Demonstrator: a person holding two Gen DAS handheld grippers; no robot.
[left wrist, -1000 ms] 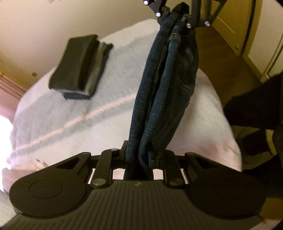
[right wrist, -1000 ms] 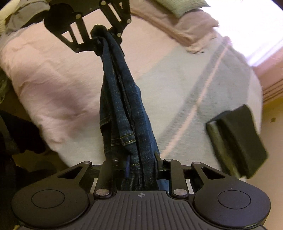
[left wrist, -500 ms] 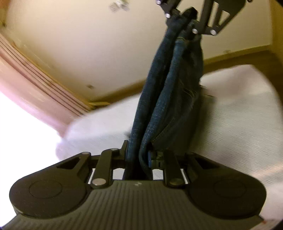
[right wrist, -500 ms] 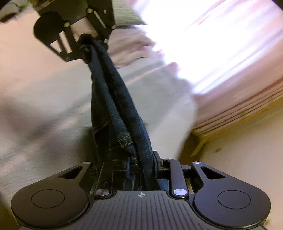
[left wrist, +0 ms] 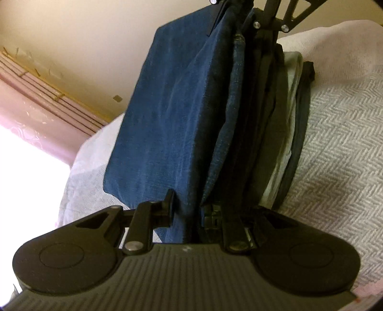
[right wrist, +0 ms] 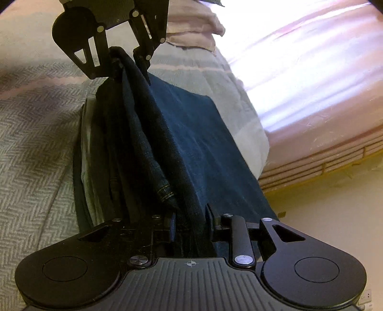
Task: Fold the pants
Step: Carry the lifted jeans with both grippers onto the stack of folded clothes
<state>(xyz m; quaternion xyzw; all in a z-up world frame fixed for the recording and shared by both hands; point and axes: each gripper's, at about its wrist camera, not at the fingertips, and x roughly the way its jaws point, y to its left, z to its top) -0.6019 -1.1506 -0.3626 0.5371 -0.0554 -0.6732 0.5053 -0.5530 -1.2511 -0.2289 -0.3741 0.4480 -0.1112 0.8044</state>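
Observation:
The folded blue jeans [left wrist: 167, 119] stretch between my two grippers as a thick flat bundle. My left gripper [left wrist: 189, 210] is shut on one end of them, and my right gripper [left wrist: 251, 14] grips the far end. In the right wrist view the right gripper [right wrist: 191, 222] is shut on the jeans [right wrist: 203, 143], with the left gripper [right wrist: 124, 57] opposite. The jeans lie against a stack of dark folded pants [left wrist: 270, 119] on the bed; the stack [right wrist: 100, 148] shows beside them, partly hidden.
A grey herringbone blanket [left wrist: 340, 131] with a pale pink stripe [right wrist: 36, 83] covers the bed. Pink pillows [right wrist: 191, 31] lie at its head. A bright pink curtain [right wrist: 311, 71] and a cream wall [left wrist: 71, 36] stand just past the bed's edge.
Both grippers swung the hanging jeans across the bed and lowered them onto the dark folded stack. The jeans now spread flat instead of dangling. Both grips held.

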